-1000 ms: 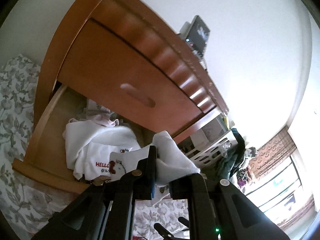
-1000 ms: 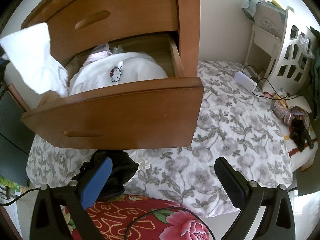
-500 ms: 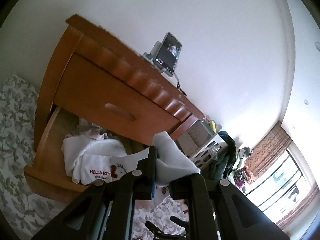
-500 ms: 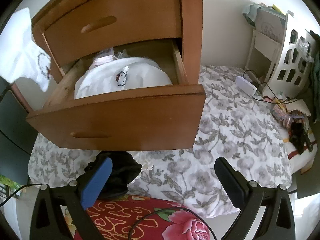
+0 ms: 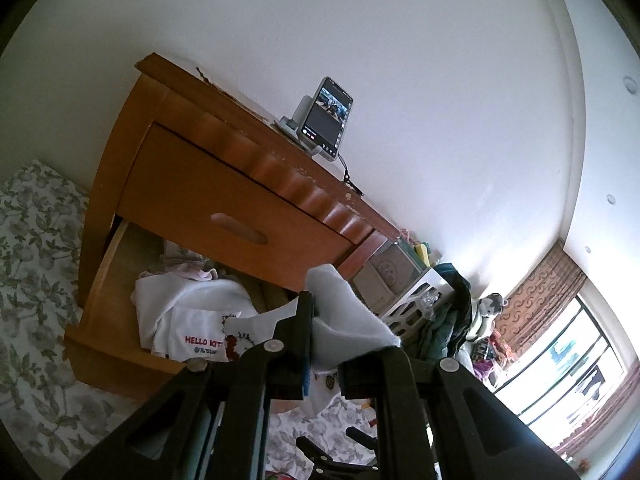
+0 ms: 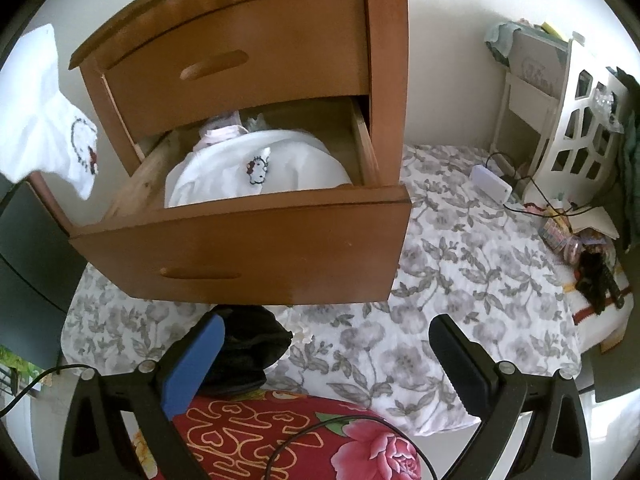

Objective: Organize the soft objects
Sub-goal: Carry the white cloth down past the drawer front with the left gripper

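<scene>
Left gripper (image 5: 324,320) fingers are pinching a white cloth (image 6: 44,116), hanging in the air left of the open drawer (image 6: 240,248). White clothes (image 6: 260,172) are lying inside. Right gripper (image 6: 328,344) fingers are standing spread, empty, over the bed (image 6: 460,280).

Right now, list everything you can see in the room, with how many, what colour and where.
nightstand: one, brown wood, on the floral floor cover; lower drawer open
white garments: a pile, in the open drawer
white cloth: one, cat print, lifted beside the nightstand
phone: one, dark screen, propped on the nightstand top
black cloth: one, below the drawer front
white shelf: one, against the wall
red floral fabric: one, nearest the camera
left tongs: black, shut on the white cloth
right tongs: black and blue, open, empty
</scene>
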`<state>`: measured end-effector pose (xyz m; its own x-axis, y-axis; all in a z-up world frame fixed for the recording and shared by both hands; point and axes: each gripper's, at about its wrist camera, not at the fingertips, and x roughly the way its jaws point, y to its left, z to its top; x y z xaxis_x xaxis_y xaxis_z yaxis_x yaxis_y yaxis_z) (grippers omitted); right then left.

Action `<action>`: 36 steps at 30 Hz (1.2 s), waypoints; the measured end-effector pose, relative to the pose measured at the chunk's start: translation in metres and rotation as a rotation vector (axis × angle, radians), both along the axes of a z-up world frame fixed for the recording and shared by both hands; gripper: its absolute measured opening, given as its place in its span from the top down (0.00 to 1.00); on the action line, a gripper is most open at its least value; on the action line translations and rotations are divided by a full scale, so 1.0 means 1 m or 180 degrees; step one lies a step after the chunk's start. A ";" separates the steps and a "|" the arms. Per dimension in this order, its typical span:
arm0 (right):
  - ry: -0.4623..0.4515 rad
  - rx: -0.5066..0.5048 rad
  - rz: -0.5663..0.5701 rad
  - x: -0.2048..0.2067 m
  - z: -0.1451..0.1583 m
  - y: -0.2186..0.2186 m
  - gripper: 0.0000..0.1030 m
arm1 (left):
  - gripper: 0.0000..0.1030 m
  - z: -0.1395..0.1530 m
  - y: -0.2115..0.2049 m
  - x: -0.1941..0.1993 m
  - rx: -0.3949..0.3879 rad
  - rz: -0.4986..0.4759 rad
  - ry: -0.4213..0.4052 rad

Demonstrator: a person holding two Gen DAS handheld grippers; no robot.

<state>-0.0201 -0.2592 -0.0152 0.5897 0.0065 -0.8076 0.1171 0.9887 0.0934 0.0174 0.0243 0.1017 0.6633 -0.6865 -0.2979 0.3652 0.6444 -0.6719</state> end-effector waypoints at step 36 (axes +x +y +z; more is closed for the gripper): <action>-0.0035 -0.0010 0.0002 -0.018 0.001 0.006 0.00 | 0.91 -0.057 -0.018 -0.017 0.0545 -0.0220 0.0538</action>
<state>-0.0378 -0.2533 -0.0146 0.5985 0.0044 -0.8011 0.1155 0.9891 0.0917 0.0006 0.0059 0.0445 0.5473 -0.6585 -0.5166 0.3039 0.7315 -0.6104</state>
